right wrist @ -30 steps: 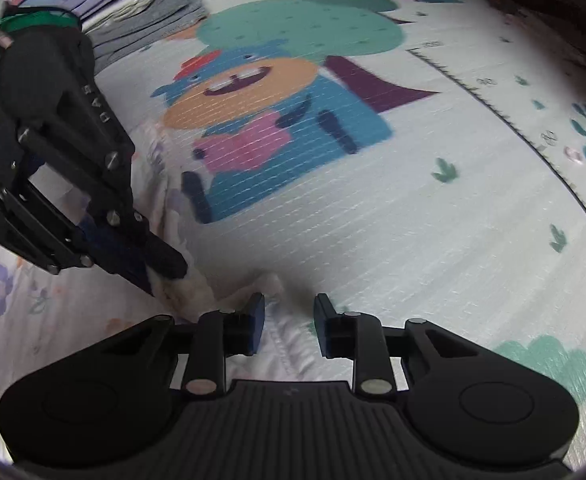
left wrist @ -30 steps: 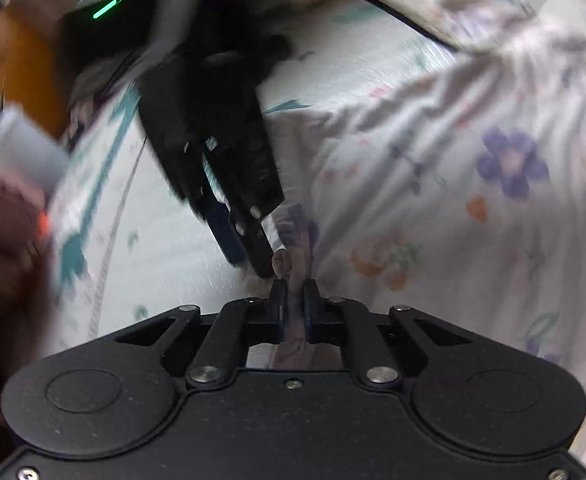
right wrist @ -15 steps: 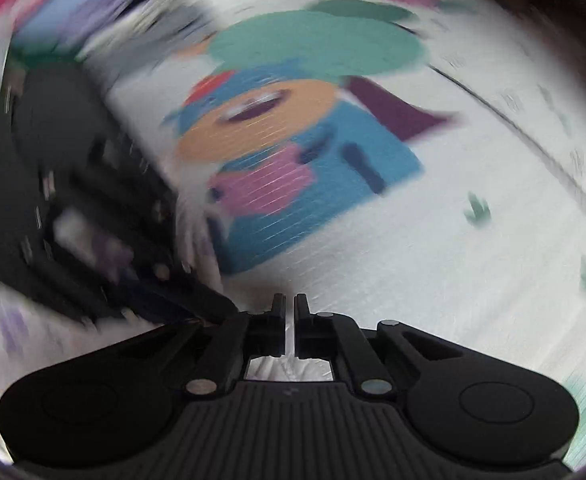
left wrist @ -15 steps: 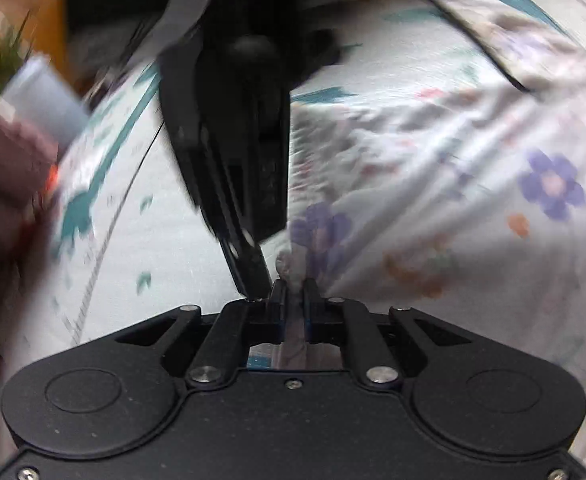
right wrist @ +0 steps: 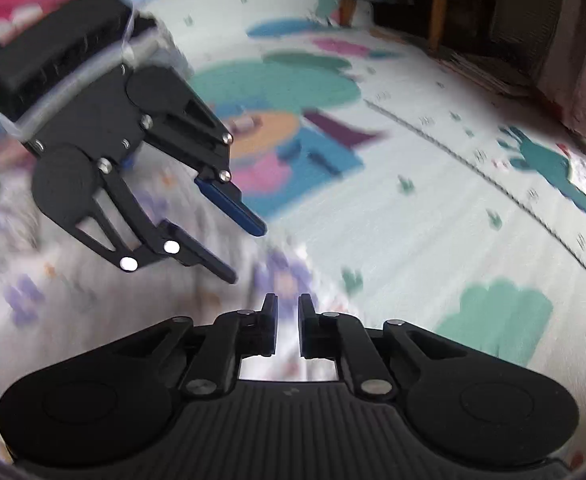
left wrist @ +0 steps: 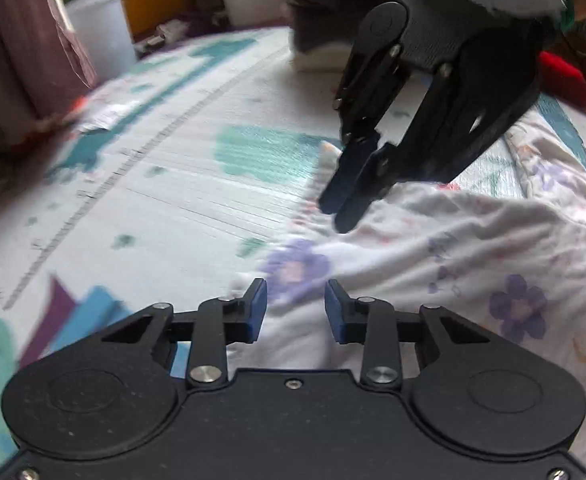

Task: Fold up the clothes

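**A:** Cloth first: where does it lie for you?

**B:** Your floral garment (left wrist: pixel 445 248) lies crumpled on the play mat (left wrist: pixel 181 200), spreading from under your left claw (left wrist: pixel 295 304) and off to its right. Its edge runs just ahead of both claws.

**A:** And the claws?

**B:** Your left claw stands apart, holding nothing, fabric beneath it. Your right claw (right wrist: pixel 287 312) is nearly together with a thin gap; whether cloth is pinched there, I cannot tell.

**A:** How will it handle?

**B:** Light, thin and limp, I judge. It will sag and bunch, not hold a crease unaided. Pinch the hem or a corner near your left claw's tips, one layer only, and keep it taut between both claws.
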{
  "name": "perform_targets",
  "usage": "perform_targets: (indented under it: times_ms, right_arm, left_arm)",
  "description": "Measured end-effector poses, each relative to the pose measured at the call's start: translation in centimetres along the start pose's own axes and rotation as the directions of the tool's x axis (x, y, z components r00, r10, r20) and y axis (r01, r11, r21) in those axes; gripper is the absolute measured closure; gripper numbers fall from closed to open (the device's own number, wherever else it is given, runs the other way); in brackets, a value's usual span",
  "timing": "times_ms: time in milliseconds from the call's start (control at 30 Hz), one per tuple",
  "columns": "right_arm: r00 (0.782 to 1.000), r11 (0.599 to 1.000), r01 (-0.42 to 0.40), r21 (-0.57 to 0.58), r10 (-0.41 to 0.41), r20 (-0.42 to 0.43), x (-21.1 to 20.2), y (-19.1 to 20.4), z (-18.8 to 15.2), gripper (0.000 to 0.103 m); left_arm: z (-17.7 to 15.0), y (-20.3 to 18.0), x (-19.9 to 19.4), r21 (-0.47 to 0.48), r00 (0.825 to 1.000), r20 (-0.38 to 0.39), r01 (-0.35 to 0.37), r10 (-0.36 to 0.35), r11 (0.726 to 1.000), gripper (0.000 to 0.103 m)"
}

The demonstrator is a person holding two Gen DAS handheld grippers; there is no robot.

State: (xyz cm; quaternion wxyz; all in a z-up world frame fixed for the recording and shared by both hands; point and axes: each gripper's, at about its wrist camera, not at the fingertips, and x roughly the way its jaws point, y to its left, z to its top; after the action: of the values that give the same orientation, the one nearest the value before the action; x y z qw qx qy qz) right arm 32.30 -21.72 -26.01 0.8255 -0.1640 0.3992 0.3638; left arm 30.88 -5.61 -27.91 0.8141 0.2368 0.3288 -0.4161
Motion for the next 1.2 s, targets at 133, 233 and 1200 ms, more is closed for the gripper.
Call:
perform_targets:
  times_ms: [133,233,1200]
  right_arm:
    - [0.999,0.983,0.046,0.176,-0.048,0.007,1.3,-1.8,-1.7,0.086]
    - [0.993,0.984,0.088,0.155,-0.098,0.058,0.2,-1.9,-1.5,0.057]
    - [0.998,0.699,-0.06,0.713,0.038,0.047,-17.2,16.5,-18.8,0.031]
  left_arm:
    - [0.6,1.1,0.5,-0.069,1.0,-0.021,0.016,-0.017,0.997,0.068]
    - [0.4,-0.1,-1.4,-0.037,0.999,0.028,0.031,-0.03,0.999,0.059]
    - [1.2,-12.0,-22.6,0.003,0.941,-0.323,0.106,-0.1,0.994,0.041]
